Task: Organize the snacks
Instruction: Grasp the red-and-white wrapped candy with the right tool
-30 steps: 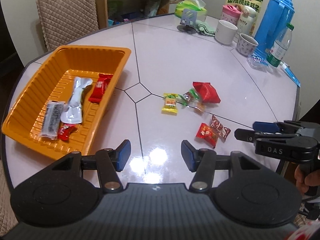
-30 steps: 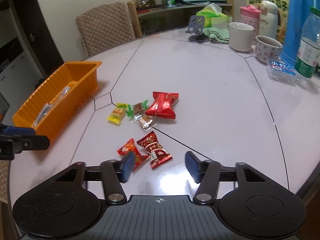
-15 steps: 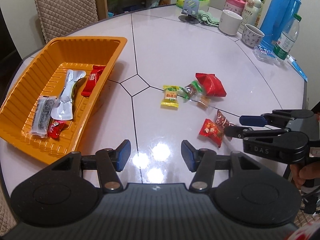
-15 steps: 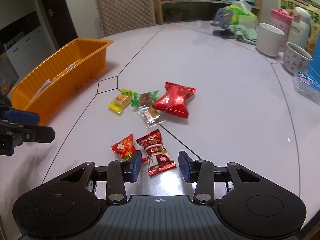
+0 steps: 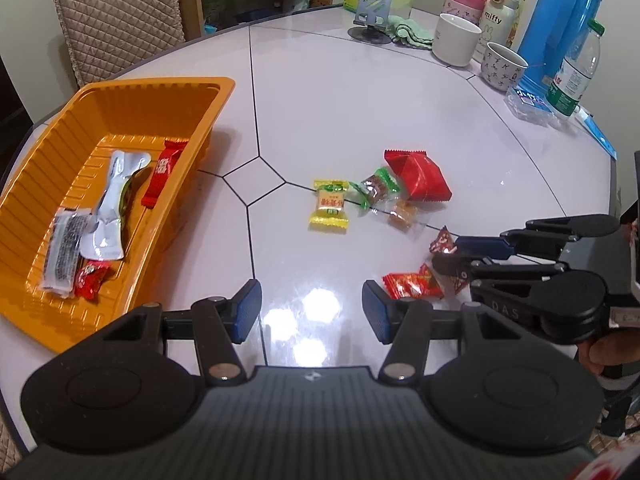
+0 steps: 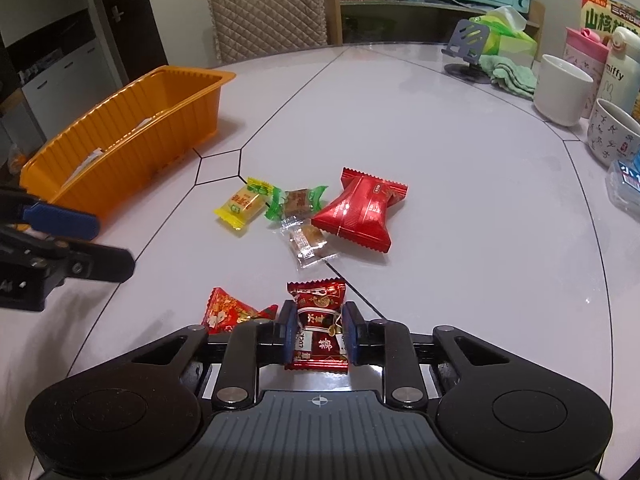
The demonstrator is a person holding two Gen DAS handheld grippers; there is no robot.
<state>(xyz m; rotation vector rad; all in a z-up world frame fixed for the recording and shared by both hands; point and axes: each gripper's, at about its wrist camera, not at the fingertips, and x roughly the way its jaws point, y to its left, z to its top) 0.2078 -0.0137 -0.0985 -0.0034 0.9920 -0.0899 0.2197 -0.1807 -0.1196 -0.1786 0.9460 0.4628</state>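
Note:
My right gripper (image 6: 318,330) is shut on a dark red candy (image 6: 318,312) lying on the white table; it also shows in the left wrist view (image 5: 450,254). A bright red candy (image 6: 230,310) lies just left of it. My left gripper (image 5: 312,312) is open and empty above the table, beside the orange tray (image 5: 36,168), which holds several snacks. A yellow candy (image 5: 329,208), a green-wrapped candy (image 5: 376,188), a clear-wrapped candy (image 5: 402,216) and a big red packet (image 5: 420,178) lie mid-table.
Mugs (image 5: 456,40), a blue thermos (image 5: 560,28), a water bottle (image 5: 574,76), a phone stand (image 5: 370,16) and a green cloth stand at the table's far edge. A padded chair (image 5: 120,16) is behind the tray.
My right gripper moved forward and down over the dark red candy and closed on it. The left gripper shifted slightly towards the table's middle and stayed open.

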